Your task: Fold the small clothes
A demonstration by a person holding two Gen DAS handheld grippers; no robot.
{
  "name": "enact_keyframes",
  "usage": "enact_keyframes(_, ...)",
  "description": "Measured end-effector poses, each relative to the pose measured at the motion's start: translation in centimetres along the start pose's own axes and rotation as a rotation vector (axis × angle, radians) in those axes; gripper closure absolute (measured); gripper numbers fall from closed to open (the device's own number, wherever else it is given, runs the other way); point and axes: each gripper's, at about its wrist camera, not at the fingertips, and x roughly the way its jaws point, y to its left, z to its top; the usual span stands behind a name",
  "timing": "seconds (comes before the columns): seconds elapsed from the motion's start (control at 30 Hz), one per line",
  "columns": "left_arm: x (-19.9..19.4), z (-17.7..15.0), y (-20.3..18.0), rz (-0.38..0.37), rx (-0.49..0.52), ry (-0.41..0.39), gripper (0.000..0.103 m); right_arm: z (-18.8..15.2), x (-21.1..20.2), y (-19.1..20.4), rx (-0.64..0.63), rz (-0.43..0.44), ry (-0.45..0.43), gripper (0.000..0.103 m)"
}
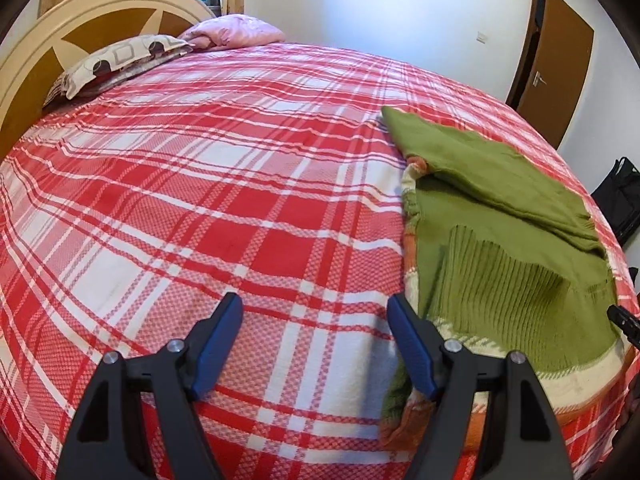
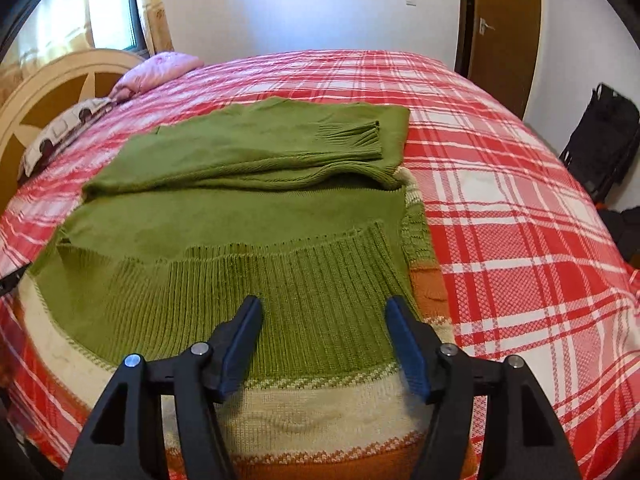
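Note:
A green knit sweater with cream and orange stripes lies partly folded on the bed, a sleeve laid across its upper part. In the left wrist view the sweater is at the right. My right gripper is open and empty, just above the ribbed green band. My left gripper is open and empty over the bare bedspread, its right finger next to the sweater's left edge.
The bed has a red and white plaid cover. Pillows and a pink bundle lie by the headboard. A brown door and a black bag stand beyond the bed's far side.

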Motion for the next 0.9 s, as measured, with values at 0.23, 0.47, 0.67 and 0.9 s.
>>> enact_keyframes(0.23, -0.8, -0.1, 1.6, 0.045, -0.006, -0.027, 0.026, -0.7, -0.3, 1.9, -0.1, -0.11, -0.041, 0.033)
enact_keyframes(0.47, -3.4, -1.5, 10.8, 0.067, -0.178, -0.092, 0.026, -1.3, -0.4, 4.1, -0.232, -0.25, -0.11, 0.029)
enact_keyframes(0.67, -3.2, -1.5, 12.7, 0.08, -0.254, -0.091, 0.026, -0.9, -0.6, 4.0, -0.204, -0.256, -0.068, 0.029)
enact_keyframes(0.9, -5.5, -4.5, 13.5, 0.285, -0.208, -0.022, 0.01, -7.1, -6.1, 12.8, -0.409, 0.157, -0.018, 0.029)
